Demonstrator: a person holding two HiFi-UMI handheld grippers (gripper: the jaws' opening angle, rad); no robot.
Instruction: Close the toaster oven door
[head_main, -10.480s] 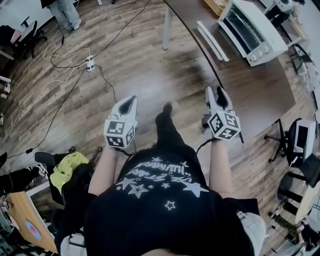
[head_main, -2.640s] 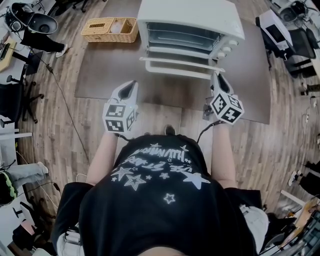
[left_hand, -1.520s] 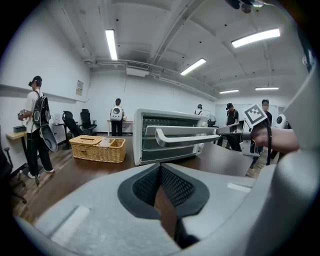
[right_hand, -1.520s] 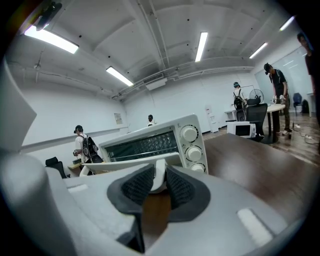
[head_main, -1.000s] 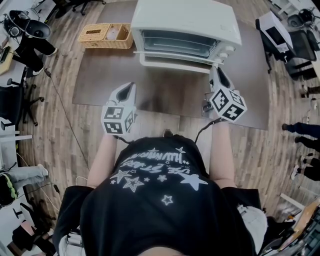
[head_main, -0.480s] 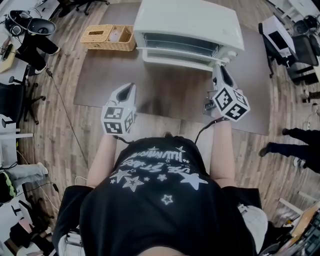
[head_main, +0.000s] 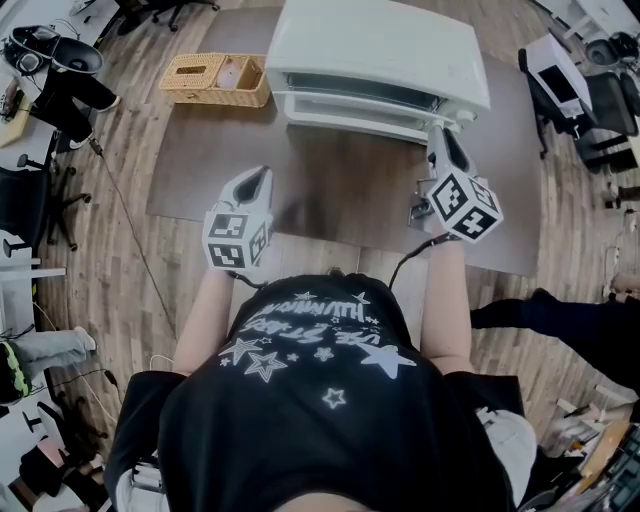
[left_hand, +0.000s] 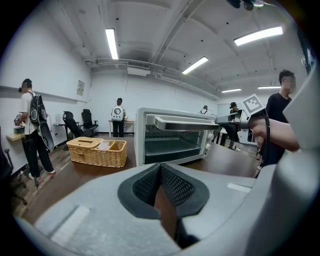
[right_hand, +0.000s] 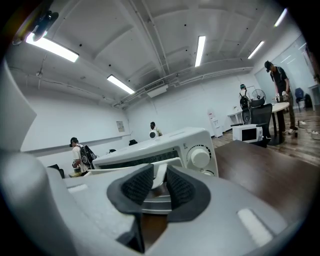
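Toaster oven door handle (right_hand: 159, 178) clamped in right tongs (right_hand: 160, 170); left tongs (left_hand: 160, 170) clenched empty

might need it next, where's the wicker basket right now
Head view, upper left: the wicker basket sits on the brown table, just left of the toaster oven.

No legible text; the lettering on the shirt (head_main: 300, 335) cannot be read.

Two are counted: left gripper (head_main: 257, 176) and right gripper (head_main: 441, 135). Ahead of them, one toaster oven (head_main: 380, 50), one wicker basket (head_main: 212, 82) and one table (head_main: 340, 195) are seen.
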